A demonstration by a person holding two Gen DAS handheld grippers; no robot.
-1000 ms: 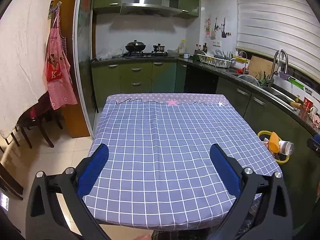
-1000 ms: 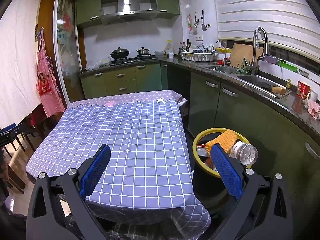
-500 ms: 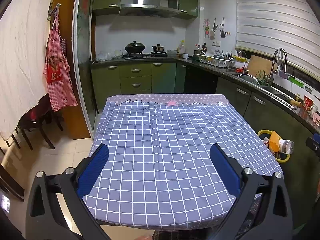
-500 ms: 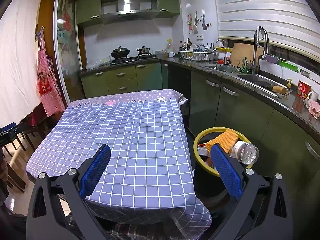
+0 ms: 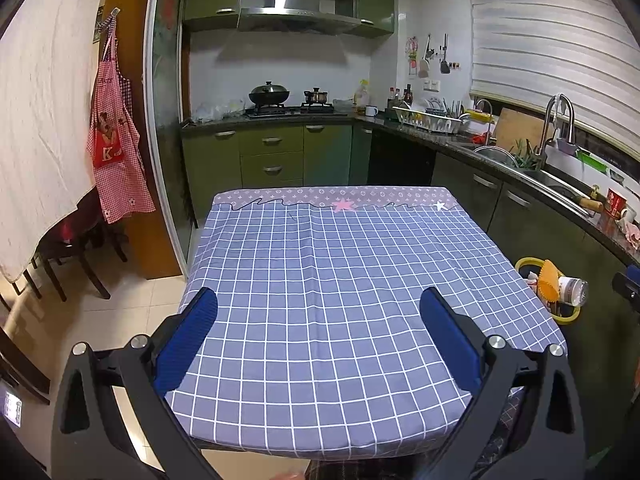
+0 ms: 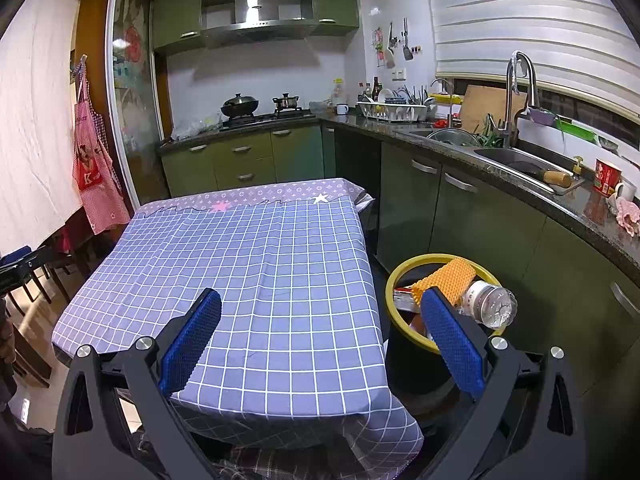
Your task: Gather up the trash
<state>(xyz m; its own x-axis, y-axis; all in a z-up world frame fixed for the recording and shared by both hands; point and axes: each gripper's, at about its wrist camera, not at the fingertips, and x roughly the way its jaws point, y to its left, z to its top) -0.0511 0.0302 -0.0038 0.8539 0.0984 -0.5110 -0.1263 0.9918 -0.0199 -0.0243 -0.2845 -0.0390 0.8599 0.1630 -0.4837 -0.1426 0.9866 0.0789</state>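
- Holding both tools over the near edge of the table (image 5: 320, 280), you have the left gripper (image 5: 318, 344) spread wide, its blue pads (image 5: 186, 344) far apart with nothing between them.
- Your right gripper (image 6: 320, 340) is spread just as wide and carries nothing; one pad hangs over the tablecloth, the other over the bin.
- The table wears a blue-grey checked tablecloth (image 6: 260, 280) with a star-patterned band at the far end, and its top shows only cloth.
- The trash sits in a black bin with a yellow rim (image 6: 400, 272) on the floor, just beside the table's right side and in front of the green cabinets (image 6: 480, 232).
- Inside the bin you can see an orange ridged piece (image 6: 444, 276) leaning on the rim, with a clear plastic bottle (image 6: 488, 304) lying across the rim beside it.
- From the left wrist view the same bin (image 5: 524, 264) shows past the table's right edge.
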